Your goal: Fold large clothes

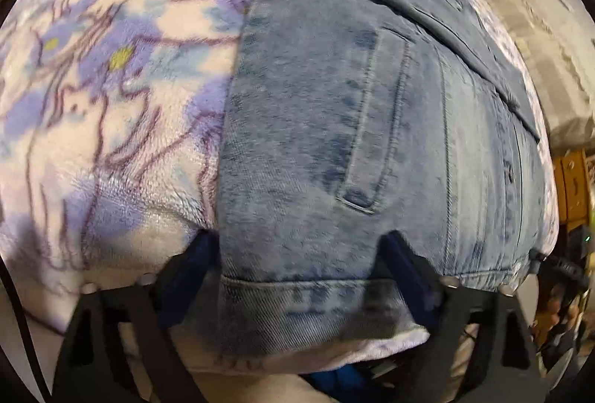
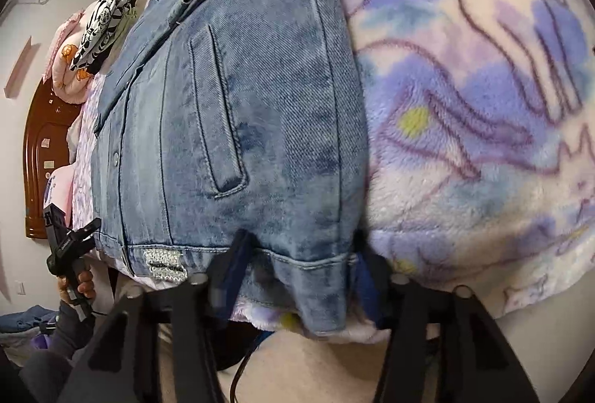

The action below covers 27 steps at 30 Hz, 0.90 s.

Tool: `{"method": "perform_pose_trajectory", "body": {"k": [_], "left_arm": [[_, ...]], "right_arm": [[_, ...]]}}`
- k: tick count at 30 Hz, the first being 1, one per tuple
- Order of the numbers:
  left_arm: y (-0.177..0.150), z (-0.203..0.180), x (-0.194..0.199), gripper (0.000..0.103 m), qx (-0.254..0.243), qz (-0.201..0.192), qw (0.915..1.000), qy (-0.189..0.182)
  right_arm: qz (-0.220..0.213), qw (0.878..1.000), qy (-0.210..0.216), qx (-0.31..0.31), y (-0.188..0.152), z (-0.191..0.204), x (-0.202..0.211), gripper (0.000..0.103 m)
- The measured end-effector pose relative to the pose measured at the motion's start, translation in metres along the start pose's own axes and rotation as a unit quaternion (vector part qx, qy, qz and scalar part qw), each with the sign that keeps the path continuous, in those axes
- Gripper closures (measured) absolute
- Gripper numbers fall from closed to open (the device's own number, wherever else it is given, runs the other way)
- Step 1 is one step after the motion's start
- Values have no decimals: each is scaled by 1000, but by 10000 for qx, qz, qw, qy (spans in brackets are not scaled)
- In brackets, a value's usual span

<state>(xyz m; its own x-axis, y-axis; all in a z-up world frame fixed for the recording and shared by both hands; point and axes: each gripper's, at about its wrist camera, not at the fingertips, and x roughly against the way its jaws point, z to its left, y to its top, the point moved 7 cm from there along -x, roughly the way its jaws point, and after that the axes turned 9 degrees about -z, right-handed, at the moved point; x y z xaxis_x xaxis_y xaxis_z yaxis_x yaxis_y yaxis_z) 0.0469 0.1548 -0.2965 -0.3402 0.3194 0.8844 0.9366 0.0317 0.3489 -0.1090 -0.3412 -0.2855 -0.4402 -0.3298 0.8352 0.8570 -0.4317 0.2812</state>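
A light blue denim jacket (image 1: 334,127) lies flat on a purple floral fleece blanket (image 1: 104,75), sleeves folded in, hem towards me. My left gripper (image 1: 301,250) is open, its blue-padded fingers (image 1: 405,269) straddling the jacket's left hem corner. In the right wrist view the same jacket (image 2: 238,112) lies on the blanket (image 2: 465,127). My right gripper (image 2: 297,250) is open, its fingers (image 2: 230,269) straddling the right hem corner, which hangs over the bed edge. The left gripper (image 2: 70,246) shows at far left, held by a hand.
A black-and-white patterned cloth (image 2: 108,12) and pink bedding (image 2: 70,75) lie at the head of the bed by a wooden headboard (image 2: 41,157). A wall (image 1: 531,12) and wooden furniture (image 1: 572,179) stand beside the bed.
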Motion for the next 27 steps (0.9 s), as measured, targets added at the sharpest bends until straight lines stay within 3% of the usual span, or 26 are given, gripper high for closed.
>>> {"method": "perform_pose_trajectory", "body": {"k": [2, 3, 5, 6, 9, 12, 14, 18, 23, 27], "left_arm": [[3, -10, 5, 55, -103, 46, 9999, -36], [4, -14, 7, 61, -152, 80, 9998, -57], [6, -20, 11, 84, -273, 164, 9995, -2], [7, -22, 11, 89, -300, 216, 9993, 1], [18, -33, 18, 92, -170, 364, 9991, -123], [25, -34, 39, 92, 415, 290, 9966, -643], [45, -45, 53, 92, 897, 36, 9890, -1173], [86, -75, 76, 93, 1250, -487, 9750, -1770], [155, -95, 87, 93, 1560, -960, 9619, -2028], [225, -83, 86, 94, 1783, -1386, 9569, -1825]], "right_arm": [[-80, 9999, -66, 137, 0, 7, 6, 65], [-123, 9995, -131, 254, 1, 10, 9, 70], [-196, 9983, -180, 515, 4, 21, 17, 73], [-220, 9976, -201, 618, 6, 26, 19, 74], [-313, 9960, -106, 831, 13, 42, 30, 76], [-405, 9957, 176, 811, 26, 56, 42, 81], [-548, 9949, 448, 714, 41, 66, 52, 84], [-964, 9878, 1141, 444, 82, 90, 74, 84], [-1459, 9775, 1471, 390, 147, 123, 91, 84], [-1988, 9687, 1488, -14, 224, 129, 99, 84]]}}
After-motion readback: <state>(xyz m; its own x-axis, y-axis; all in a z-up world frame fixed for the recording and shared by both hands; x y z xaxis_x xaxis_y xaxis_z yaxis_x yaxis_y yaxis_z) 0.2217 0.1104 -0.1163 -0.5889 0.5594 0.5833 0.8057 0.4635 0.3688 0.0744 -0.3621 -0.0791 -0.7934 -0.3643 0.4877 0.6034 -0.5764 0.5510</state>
